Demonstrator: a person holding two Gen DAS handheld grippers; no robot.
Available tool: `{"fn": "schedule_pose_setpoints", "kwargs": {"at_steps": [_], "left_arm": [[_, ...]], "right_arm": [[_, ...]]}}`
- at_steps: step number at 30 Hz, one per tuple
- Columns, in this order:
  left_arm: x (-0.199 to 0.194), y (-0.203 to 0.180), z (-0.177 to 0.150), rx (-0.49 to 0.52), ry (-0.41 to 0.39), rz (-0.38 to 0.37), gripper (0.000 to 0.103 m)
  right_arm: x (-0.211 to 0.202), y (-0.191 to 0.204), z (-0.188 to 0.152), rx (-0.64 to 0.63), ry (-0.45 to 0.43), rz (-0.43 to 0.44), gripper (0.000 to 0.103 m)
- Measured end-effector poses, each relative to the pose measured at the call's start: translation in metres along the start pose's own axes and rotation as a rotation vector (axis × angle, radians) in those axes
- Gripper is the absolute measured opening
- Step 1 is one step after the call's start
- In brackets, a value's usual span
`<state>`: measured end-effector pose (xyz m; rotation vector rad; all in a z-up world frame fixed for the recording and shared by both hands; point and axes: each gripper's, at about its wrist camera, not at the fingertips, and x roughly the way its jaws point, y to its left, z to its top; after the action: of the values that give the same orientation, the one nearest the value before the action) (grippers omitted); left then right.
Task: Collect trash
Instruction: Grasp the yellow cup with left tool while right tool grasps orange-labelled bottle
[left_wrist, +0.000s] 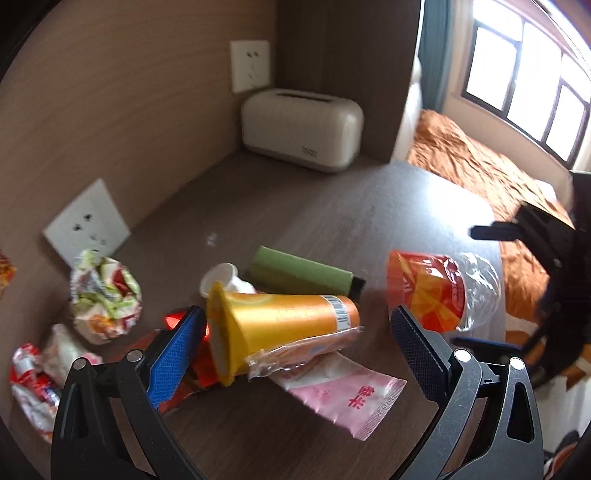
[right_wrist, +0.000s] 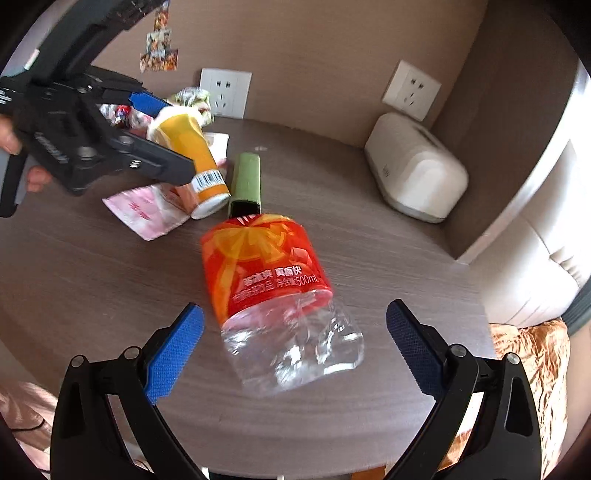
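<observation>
Trash lies on a dark wood table (left_wrist: 280, 206). My left gripper (left_wrist: 297, 328) is open, its jaws either side of an orange paper cup (left_wrist: 284, 325) lying on its side over a pink sachet (left_wrist: 343, 397) and a clear wrapper. Behind it lie a green tube (left_wrist: 299, 275) and a small white cup (left_wrist: 221, 277). My right gripper (right_wrist: 295, 325) is open, with a crushed clear bottle with an orange label (right_wrist: 273, 288) lying between its jaws. The bottle also shows in the left wrist view (left_wrist: 439, 291). Crumpled wrappers (left_wrist: 105, 295) lie at the left.
A white toaster-shaped box (left_wrist: 303, 129) stands in the back corner against the wall, below wall sockets (left_wrist: 249, 64). The table's rounded edge (right_wrist: 332, 469) is close to me. A bed with an orange cover (left_wrist: 480, 173) lies beyond the table on the right.
</observation>
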<state>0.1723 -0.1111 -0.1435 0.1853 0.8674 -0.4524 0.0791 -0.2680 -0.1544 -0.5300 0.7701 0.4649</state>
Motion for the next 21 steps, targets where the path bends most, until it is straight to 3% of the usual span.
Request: {"fn": "schedule_pose_setpoints", "kwargs": {"at_steps": [3, 5, 6, 10, 13, 21], "left_arm": [[0.006, -0.002, 0.0, 0.019, 0.024, -0.031, 0.094], [0.009, -0.003, -0.002, 0.036, 0.04, -0.059, 0.074], [0.011, -0.004, -0.002, 0.037, 0.048, -0.083, 0.071], [0.014, -0.001, -0.003, 0.025, 0.053, -0.134, 0.069], [0.014, -0.004, -0.003, 0.035, 0.057, -0.183, 0.064], [0.006, -0.007, -0.012, 0.101, 0.076, -0.251, 0.063]], "right_arm": [[0.013, -0.001, 0.0, -0.017, 0.019, 0.018, 0.098], [0.018, -0.002, 0.0, -0.025, 0.028, 0.038, 0.098], [0.02, -0.001, 0.001, -0.029, 0.026, 0.042, 0.098], [0.022, -0.001, 0.002, -0.023, 0.022, 0.077, 0.098], [0.023, -0.002, 0.002, 0.001, 0.024, 0.111, 0.088], [0.016, 0.006, 0.0, -0.045, 0.026, 0.124, 0.087]]}}
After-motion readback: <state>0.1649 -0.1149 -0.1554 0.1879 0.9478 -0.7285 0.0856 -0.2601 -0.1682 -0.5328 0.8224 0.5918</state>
